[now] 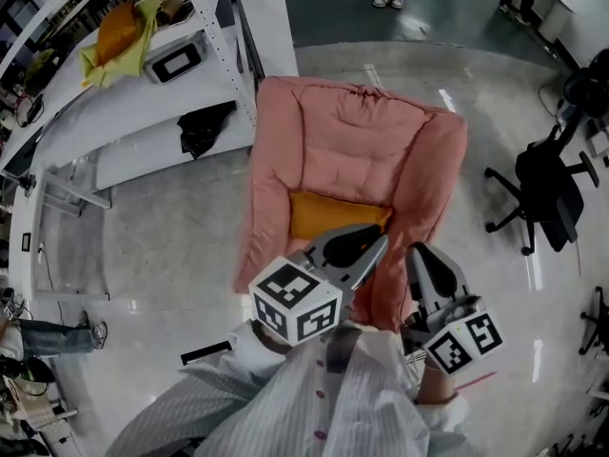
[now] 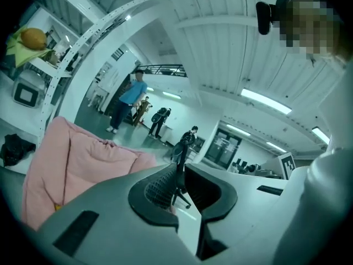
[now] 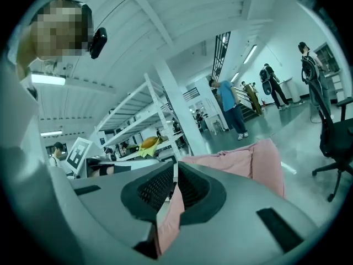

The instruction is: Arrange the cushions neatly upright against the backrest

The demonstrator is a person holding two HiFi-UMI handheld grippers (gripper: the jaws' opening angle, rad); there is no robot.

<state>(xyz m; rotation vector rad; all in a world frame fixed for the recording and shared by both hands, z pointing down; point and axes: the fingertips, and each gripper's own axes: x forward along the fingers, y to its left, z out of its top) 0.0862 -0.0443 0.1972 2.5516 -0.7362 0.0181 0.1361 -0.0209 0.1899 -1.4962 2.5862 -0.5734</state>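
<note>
One orange cushion (image 1: 333, 214) is all I can find of the task's cushions. It sits in the pink armchair (image 1: 357, 122), just beyond and below the tips of both tongs, at the fold where the seat meets the backrest. From this steep angle it looks squared to the chair and propped against the backrest rather than lying skewed. I cannot tell for certain how upright it stands, because the left tongs (image 1: 374, 240) cover its near edge.

Neither tool is touching it. The left tongs are drawn almost together with only a thin slit between the pads, and through that slit only the far room shows. The right tongs (image 1: 420, 253) are likewise pressed nearly closed. The pink seen in their gap is the chair beyond, not cloth being pinched. Both are held up close to the person's striped shirt (image 1: 314, 398), well clear of the seat and pointing out roughly level over the chair.

My reading is that the placing is done, or close to it: the cushion is in the chair and against the back, and both tools are empty and off it. At most a check remains — and perhaps a nudge if the hidden edge has slumped.

Beyond the chair, off to the left of the left tongs, stand white shelves (image 1: 143, 103) with a yellow cloth (image 1: 119, 41) on them. A black office chair (image 1: 542, 193) stands out past the right tongs.
</note>
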